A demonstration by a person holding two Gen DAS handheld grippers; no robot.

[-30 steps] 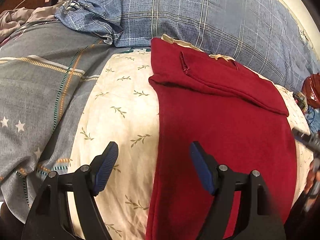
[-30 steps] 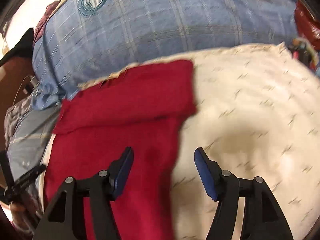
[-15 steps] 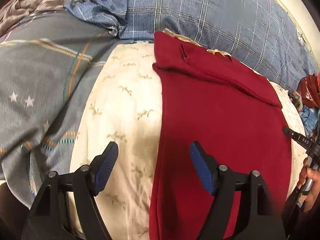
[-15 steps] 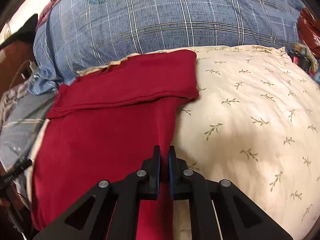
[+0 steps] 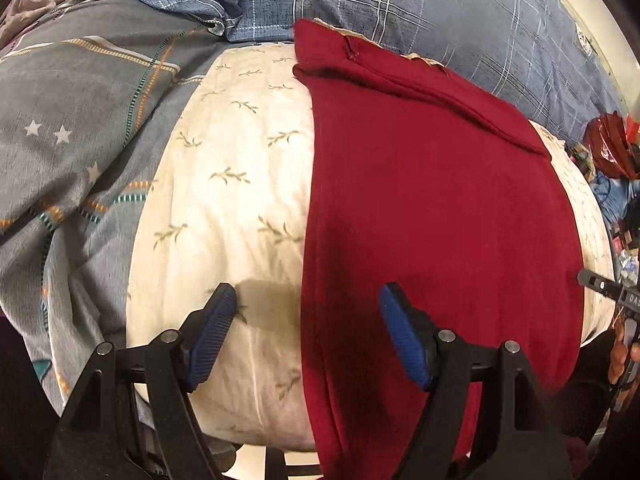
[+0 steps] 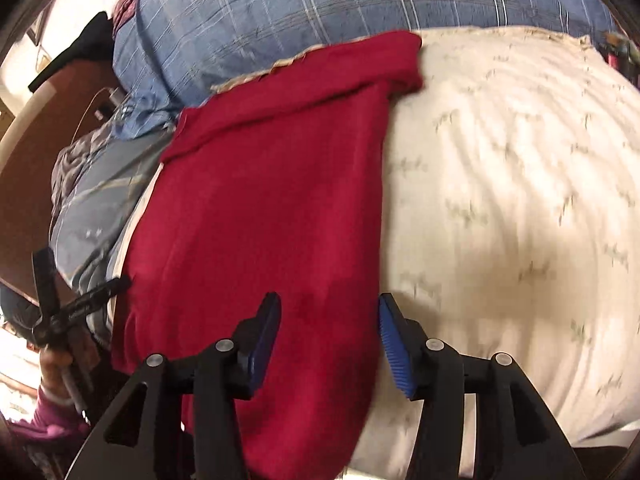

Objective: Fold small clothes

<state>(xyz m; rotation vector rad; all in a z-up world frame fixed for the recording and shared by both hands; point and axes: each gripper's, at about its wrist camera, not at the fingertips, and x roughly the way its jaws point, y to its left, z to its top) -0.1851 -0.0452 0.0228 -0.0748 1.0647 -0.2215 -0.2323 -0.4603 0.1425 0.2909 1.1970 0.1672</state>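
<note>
Red garment [image 5: 432,208] hangs over the cream pillow's [image 5: 224,200] front; wide left gripper [image 5: 306,336] and opening, empty right gripper [image 6: 328,340] may pinch pillow fabric too.

A cream leaf-print cushion [image 5: 224,184] lay between a grey star-patterned quilt [image 5: 76,128] and a blue plaid pillow [image 5: 460,24], clutter [image 5: 612,148] at the side.

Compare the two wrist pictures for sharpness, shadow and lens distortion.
Left wrist view: mostly sharp, with a dark shadow on the cream pillow beside the left gripper. Right wrist view: motion-blurred, leaf print smeared on the pillow. Both: fisheye bulging and dark corners; the red garment bows outward.
</note>
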